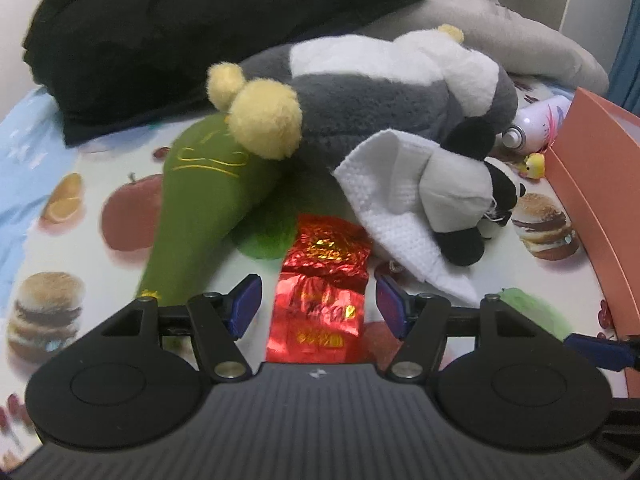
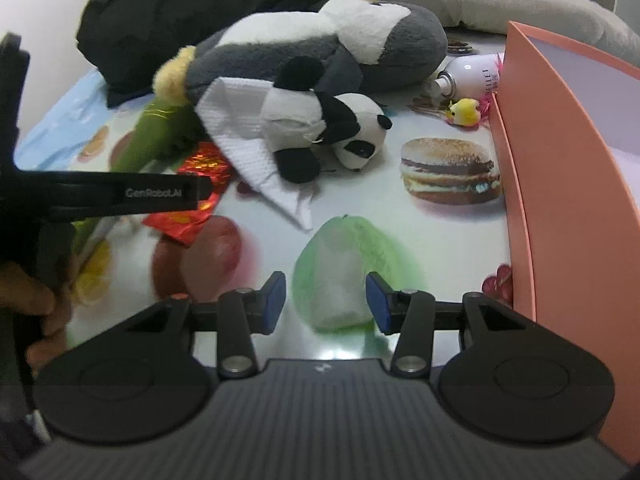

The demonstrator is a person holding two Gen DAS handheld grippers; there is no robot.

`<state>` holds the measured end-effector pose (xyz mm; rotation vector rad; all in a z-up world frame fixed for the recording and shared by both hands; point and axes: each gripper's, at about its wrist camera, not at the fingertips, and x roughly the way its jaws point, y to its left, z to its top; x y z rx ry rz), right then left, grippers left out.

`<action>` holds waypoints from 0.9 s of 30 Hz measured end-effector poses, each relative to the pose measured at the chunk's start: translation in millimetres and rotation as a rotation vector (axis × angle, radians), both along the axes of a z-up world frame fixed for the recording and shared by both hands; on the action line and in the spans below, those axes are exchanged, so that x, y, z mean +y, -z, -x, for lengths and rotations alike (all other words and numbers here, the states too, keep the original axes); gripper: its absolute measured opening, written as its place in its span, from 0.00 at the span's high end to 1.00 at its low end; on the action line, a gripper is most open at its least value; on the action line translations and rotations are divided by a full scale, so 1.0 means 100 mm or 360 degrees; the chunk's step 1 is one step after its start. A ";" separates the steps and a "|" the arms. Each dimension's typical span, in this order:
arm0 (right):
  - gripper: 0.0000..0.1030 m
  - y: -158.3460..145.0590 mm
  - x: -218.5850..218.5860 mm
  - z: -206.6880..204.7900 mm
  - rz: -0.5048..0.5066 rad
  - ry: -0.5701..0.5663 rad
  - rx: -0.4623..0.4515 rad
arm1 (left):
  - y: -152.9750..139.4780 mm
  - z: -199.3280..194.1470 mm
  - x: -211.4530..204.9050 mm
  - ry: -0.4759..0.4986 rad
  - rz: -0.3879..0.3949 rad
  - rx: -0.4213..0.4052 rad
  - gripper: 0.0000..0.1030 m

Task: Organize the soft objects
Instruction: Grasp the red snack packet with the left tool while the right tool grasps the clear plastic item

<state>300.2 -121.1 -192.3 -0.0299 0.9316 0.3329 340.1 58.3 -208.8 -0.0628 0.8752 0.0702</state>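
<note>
Just beyond the left gripper [image 1: 318, 300], parted, lies the red foil packet [image 1: 324, 276].

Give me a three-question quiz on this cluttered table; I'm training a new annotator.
1. True or false: the small panda plush lies on a white cloth.
2. Which side of the right wrist view shows the orange box: A left, B right?
3. What shiny item lies ahead of the left gripper, between its open fingers?

Key: 1 true; 2 B; 3 the red foil packet.

Both tongs [image 1: 318, 306] [image 2: 326, 302] open, empty.
</note>
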 end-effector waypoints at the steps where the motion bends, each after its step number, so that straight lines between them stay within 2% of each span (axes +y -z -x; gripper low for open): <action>1: 0.55 0.03 0.00 -0.04 -0.0006 0.0009 0.0015 | 0.03 -0.05 0.01 0.0013 0.0015 0.0009 0.33; 4: 0.56 0.09 0.02 -0.10 0.0017 0.0019 0.0032 | 0.08 -0.14 0.01 0.0038 -0.0006 0.0005 0.33; 9: 0.57 0.12 0.08 -0.09 0.0101 -0.0050 -0.0024 | 0.15 -0.26 0.05 0.0009 0.0001 -0.0003 0.33; 11: 0.71 0.11 0.09 -0.08 0.0103 -0.0072 -0.0031 | 0.16 -0.28 0.05 0.0011 0.0007 -0.0016 0.34; 13: 0.73 0.10 0.10 -0.09 0.0106 -0.0077 -0.0029 | 0.15 -0.28 0.04 0.0022 0.0000 -0.0020 0.42; 15: 0.77 0.09 0.11 -0.08 0.0120 -0.0095 -0.0034 | 0.14 -0.28 0.03 0.0026 0.0000 -0.0018 0.43; 20: 0.78 0.00 0.09 -0.02 0.0087 -0.0087 -0.0009 | 0.07 -0.14 0.02 0.0014 0.0041 0.0001 0.43; 27: 0.78 -0.16 0.02 0.16 0.0042 -0.0055 0.0023 | -0.08 0.30 -0.03 0.0000 0.0130 0.0040 0.43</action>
